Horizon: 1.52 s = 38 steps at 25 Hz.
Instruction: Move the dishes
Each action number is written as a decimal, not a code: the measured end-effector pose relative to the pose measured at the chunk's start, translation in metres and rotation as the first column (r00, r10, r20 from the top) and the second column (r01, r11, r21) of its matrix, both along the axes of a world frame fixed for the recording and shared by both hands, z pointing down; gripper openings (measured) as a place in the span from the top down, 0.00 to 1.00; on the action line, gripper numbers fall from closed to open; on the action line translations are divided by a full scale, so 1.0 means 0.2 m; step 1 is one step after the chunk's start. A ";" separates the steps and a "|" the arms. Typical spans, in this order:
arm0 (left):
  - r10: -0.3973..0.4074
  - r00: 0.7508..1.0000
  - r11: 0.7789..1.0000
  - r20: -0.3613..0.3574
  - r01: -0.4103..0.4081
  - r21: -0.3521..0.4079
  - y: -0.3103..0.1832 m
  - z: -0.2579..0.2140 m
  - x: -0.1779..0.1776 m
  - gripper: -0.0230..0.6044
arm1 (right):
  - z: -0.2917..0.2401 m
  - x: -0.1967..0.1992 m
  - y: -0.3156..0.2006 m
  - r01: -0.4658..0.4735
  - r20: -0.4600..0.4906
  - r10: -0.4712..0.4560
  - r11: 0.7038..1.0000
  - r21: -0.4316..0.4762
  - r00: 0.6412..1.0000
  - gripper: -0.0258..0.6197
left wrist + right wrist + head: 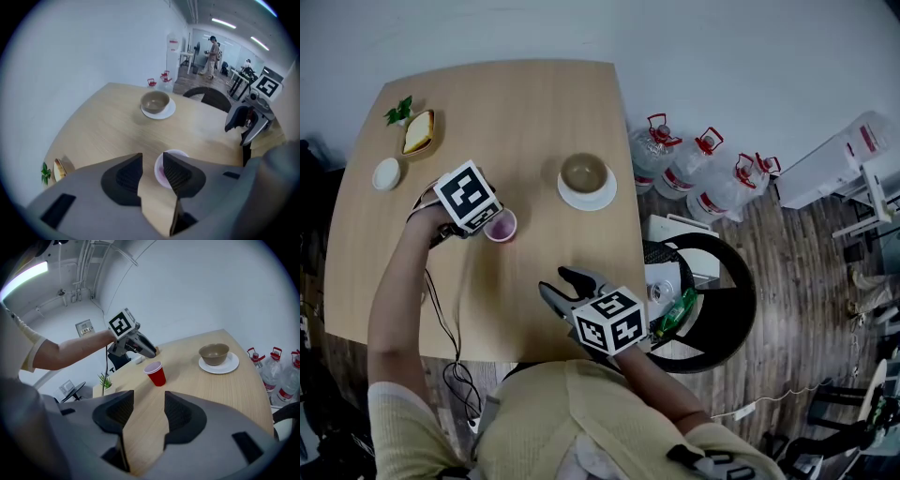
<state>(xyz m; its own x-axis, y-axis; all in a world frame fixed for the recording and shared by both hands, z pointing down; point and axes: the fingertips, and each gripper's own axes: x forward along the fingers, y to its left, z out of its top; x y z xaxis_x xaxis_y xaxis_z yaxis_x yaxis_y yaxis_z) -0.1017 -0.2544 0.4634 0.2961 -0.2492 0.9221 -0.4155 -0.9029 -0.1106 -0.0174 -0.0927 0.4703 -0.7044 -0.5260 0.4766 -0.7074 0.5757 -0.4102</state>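
A brown bowl [584,172] sits on a white plate [605,196] at the table's right side; both also show in the left gripper view, bowl [155,101] on plate [169,111]. A red cup [501,225] stands mid-table. My left gripper [487,223] is open right beside it. In the left gripper view the cup [161,168] is partly hidden behind the right jaw of that gripper [152,159]. My right gripper [561,283] hangs open and empty near the table's front edge, facing the cup [156,373] and bowl [214,354].
At the table's far left lie a small white dish [386,173], a yellow dish with bread [419,133] and a small plant [398,111]. Water jugs [694,173] and a black round chair [712,300] stand on the floor off the table's right edge.
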 end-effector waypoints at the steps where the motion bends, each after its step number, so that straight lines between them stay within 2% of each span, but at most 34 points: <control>1: -0.012 0.999 0.999 -0.053 0.014 0.042 0.01 -0.04 0.02 0.74 | 0.00 0.00 0.00 0.004 -0.002 -0.004 1.000 0.000 1.000 0.63; 3: -0.029 0.988 0.990 -0.152 0.049 0.132 0.04 -0.12 0.04 0.74 | 0.00 -0.01 -0.02 0.010 -0.004 -0.010 1.000 0.004 1.000 0.63; 5: -0.046 0.971 0.966 -0.236 0.104 0.238 0.06 -0.20 0.07 0.74 | -0.01 -0.01 -0.03 0.016 -0.008 -0.016 1.000 0.011 1.000 0.63; 7: -0.065 0.947 0.928 -0.315 0.173 0.330 0.09 -0.26 0.09 0.74 | -0.02 0.00 -0.05 0.020 -0.008 -0.020 1.000 0.015 1.000 0.63; 10: -0.094 0.903 0.862 -0.419 0.284 0.420 0.15 -0.34 0.09 0.74 | -0.03 -0.01 -0.07 0.023 -0.005 -0.023 1.000 0.021 1.000 0.63; 14: -0.136 0.831 0.787 -0.540 0.422 0.451 0.23 -0.40 0.05 0.74 | -0.04 -0.01 -0.12 0.020 -0.010 -0.020 0.999 0.035 1.000 0.63; 17: -0.165 0.773 0.749 -0.613 0.502 0.432 0.30 -0.42 0.02 0.74 | -0.05 -0.01 -0.14 0.018 -0.012 -0.017 0.999 0.043 1.000 0.63; 20: -0.208 0.698 0.719 -0.685 0.584 0.377 0.37 -0.42 -0.02 0.74 | -0.05 -0.01 -0.15 0.024 -0.015 -0.023 0.998 0.052 1.000 0.63; 22: -0.224 0.656 0.710 -0.721 0.617 0.340 0.40 -0.41 -0.03 0.74 | -0.05 -0.01 -0.16 0.026 -0.021 -0.025 0.998 0.063 0.999 0.63; 23: -0.228 0.644 0.707 -0.731 0.626 0.331 0.42 -0.40 -0.03 0.74 | -0.06 -0.01 -0.17 0.028 -0.028 -0.026 0.997 0.070 0.999 0.63; 28: -0.269 0.604 0.673 -0.750 0.675 0.302 0.49 -0.34 -0.06 0.74 | -0.07 0.02 -0.23 0.038 -0.094 -0.025 0.989 0.142 0.995 0.63; 30: -0.293 0.593 0.676 -0.750 0.683 0.276 0.52 -0.29 -0.06 0.74 | -0.08 0.04 -0.27 0.046 -0.140 -0.019 0.981 0.190 0.990 0.63; 33: -0.320 0.600 0.697 -0.733 0.674 0.247 0.57 -0.20 -0.02 0.74 | -0.09 0.09 -0.36 0.070 -0.232 -0.006 0.960 0.270 0.973 0.63; 38: -0.323 0.633 0.708 -0.703 0.655 0.264 0.60 -0.14 0.01 0.74 | -0.10 0.18 -0.57 0.125 -0.397 0.052 0.905 0.406 0.916 0.67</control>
<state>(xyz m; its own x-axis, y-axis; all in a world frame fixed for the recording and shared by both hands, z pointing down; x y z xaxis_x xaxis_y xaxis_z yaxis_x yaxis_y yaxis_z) -0.0999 -0.1337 0.4354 0.4053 -0.8509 0.3343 -0.8997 -0.4360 -0.0190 0.0194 -0.2061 0.4497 -0.5295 -0.7138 0.4584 -0.7324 0.6573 0.1775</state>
